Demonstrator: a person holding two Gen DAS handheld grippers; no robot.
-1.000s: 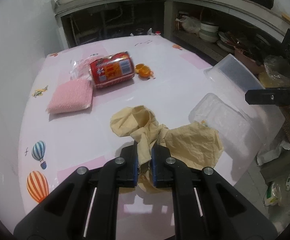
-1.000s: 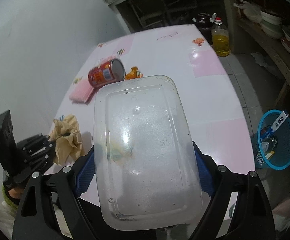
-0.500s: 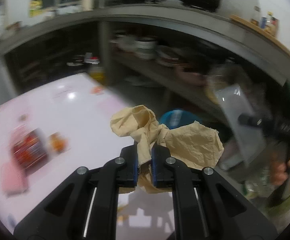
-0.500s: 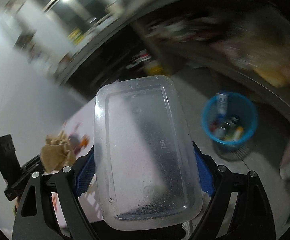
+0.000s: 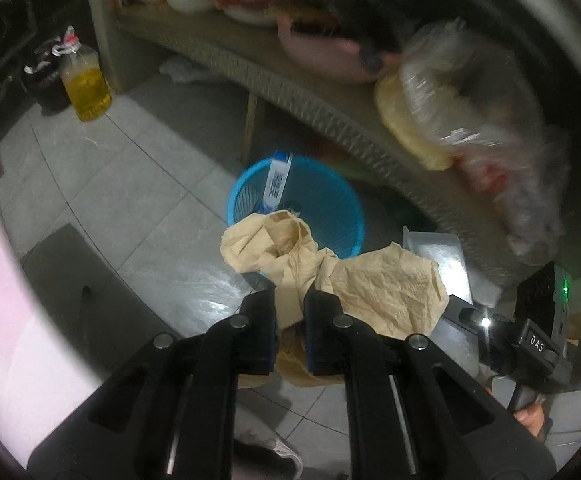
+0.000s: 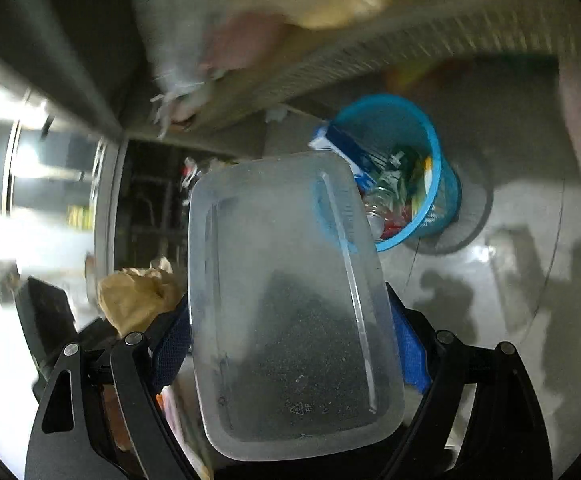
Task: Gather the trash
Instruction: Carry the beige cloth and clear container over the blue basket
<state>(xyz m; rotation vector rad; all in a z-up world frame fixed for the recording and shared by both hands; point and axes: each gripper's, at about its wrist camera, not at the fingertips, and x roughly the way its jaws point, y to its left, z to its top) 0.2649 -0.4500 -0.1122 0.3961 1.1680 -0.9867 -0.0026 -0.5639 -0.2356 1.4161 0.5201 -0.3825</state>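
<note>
Two pieces of trash are in our grip, and neither has gone into the bin yet, so we judge ourselves partway through a carry.

Nearest in the left wrist view, our left hand-held gripper (image 5: 290,300) has its jaws pinched almost together on a crumpled tan napkin (image 5: 370,284), which bunches up out of the pads and spreads forward and to the right of them. Our right hand-held gripper (image 6: 290,320) stands wide, its blue pads pressed against the two long edges of a clear plastic container (image 6: 290,300), which reaches forward from the fingers.

Just ahead of the napkin, and lower down on the tiled floor (image 5: 130,184), sits the blue trash basket (image 5: 330,200). From the right side the same basket lies ahead and to the right of the container's far end, already holding a blue-and-white carton (image 6: 346,152) and other bits of rubbish. Neither load looks squarely over the rim; we cannot tell exactly how much approach is left.

Further off, a bottle of yellow liquid (image 5: 86,88) stands on the floor to the far left, under a long shelf (image 5: 290,92) crowded with dishes and bags.

What remains, as we read it, is to bring both loads over the basket and release them. Whether more trash waits on the pink counter (image 5: 18,320) to our left, these views do not show.
</note>
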